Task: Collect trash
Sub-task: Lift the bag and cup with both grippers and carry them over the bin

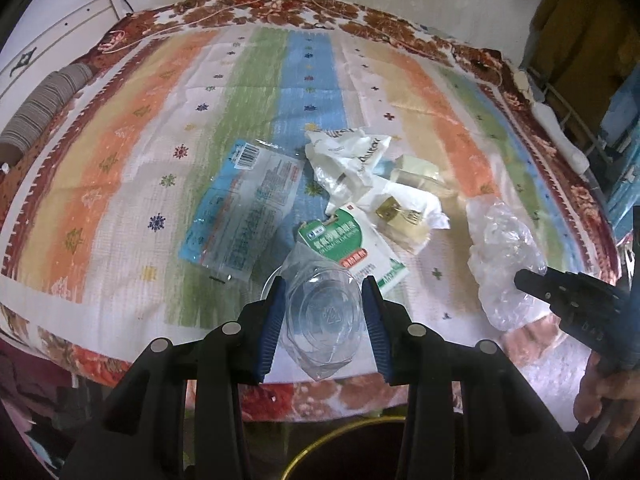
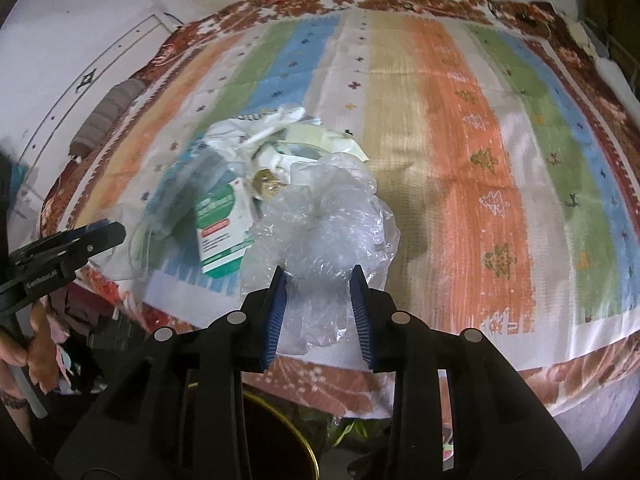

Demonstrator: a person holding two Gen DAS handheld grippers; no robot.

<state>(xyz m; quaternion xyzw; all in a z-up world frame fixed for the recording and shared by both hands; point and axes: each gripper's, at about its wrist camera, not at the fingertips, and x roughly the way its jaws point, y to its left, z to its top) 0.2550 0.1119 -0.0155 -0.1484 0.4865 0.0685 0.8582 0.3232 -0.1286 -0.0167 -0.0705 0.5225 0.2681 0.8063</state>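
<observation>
My left gripper (image 1: 323,286) holds a clear plastic cup (image 1: 322,316) between its blue pads, bottom facing the camera, above the table's near edge. My right gripper (image 2: 318,276) straddles a crumpled clear plastic bag (image 2: 324,224), jaws apart around its near end; that bag also shows in the left wrist view (image 1: 502,256). A green-and-white medicine box (image 1: 360,250), a blue-and-clear wrapper (image 1: 240,208), a crumpled white bag (image 1: 348,160) and a small gold item (image 1: 390,210) lie mid-table.
The table has a striped cloth (image 2: 460,160) with a red floral border. A dark bin with a gold rim (image 1: 340,440) stands below the near edge, also in the right wrist view (image 2: 280,432). A grey striped roll (image 1: 44,104) lies at the left edge.
</observation>
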